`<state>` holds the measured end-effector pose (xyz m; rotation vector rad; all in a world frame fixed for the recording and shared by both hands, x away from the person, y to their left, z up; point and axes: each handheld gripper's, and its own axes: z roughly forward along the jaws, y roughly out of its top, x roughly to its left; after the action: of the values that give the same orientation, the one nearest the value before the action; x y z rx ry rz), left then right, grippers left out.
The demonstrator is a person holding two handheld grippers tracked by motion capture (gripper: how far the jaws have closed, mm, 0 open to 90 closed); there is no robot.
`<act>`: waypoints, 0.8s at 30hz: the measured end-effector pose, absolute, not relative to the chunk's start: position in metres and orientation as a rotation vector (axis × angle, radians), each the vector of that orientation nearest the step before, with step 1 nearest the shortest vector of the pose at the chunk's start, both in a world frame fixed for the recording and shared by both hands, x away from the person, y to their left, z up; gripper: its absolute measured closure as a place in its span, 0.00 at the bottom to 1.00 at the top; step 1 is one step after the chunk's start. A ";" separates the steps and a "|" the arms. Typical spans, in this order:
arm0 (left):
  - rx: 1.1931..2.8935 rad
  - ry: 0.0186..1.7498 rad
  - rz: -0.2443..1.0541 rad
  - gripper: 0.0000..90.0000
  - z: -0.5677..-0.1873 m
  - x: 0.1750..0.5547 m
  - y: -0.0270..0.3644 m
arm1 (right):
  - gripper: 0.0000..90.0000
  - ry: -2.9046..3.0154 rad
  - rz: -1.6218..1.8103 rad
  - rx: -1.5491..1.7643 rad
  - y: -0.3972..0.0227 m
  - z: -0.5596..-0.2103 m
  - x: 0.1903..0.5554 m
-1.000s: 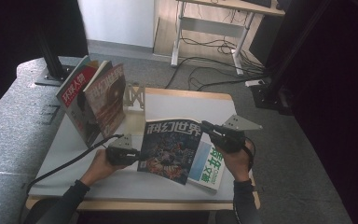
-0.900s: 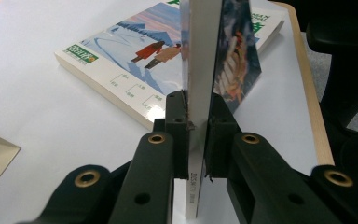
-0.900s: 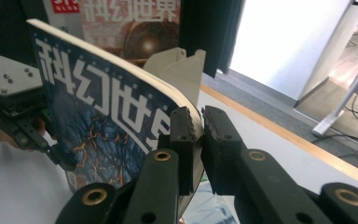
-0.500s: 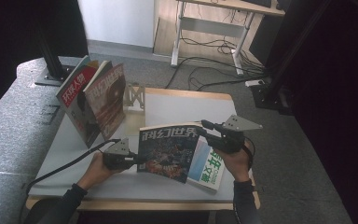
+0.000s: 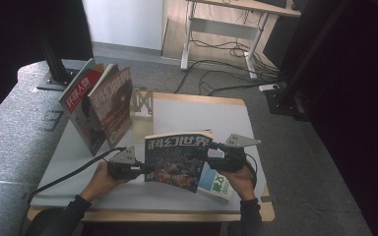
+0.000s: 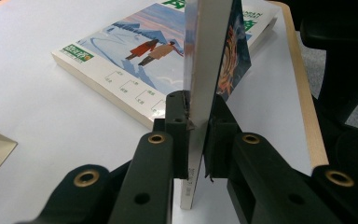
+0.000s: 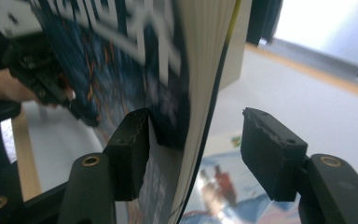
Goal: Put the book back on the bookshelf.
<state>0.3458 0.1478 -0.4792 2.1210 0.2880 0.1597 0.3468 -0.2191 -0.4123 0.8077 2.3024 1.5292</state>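
The left tongs (image 6: 196,135) pinch the dark magazine (image 5: 177,160) by its edge (held upright over the tabletop (image 5: 197,115)), while the right tongs (image 7: 193,149), just opening, straddle its other edge unclamped.

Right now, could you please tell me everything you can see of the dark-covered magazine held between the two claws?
The magazine is a thin paperback with a glossy dark blue cover, large white characters across the top and orange-red artwork. It is held up off the white table, sagging slightly. The left claw is clamped on its edge, pads pressing both faces. The right claw has just been opening: one pad touches the cover, the other stands apart. Beneath it lies a pale illustrated book.
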 end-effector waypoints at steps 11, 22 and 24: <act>2.134 0.305 0.176 0.90 -0.483 0.341 0.149 | 0.78 2.341 1.565 0.867 -0.216 -0.445 0.338; 2.122 0.263 0.164 0.86 -0.483 0.333 0.151 | 0.85 2.342 1.595 0.763 -0.218 -0.444 0.323; 2.110 0.259 0.165 0.83 -0.481 0.333 0.151 | 0.86 2.340 1.587 0.748 -0.217 -0.443 0.320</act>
<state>0.3330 0.1514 -0.4810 2.1097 0.2592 0.1651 0.3204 -0.2168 -0.4435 0.7477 2.3399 1.5874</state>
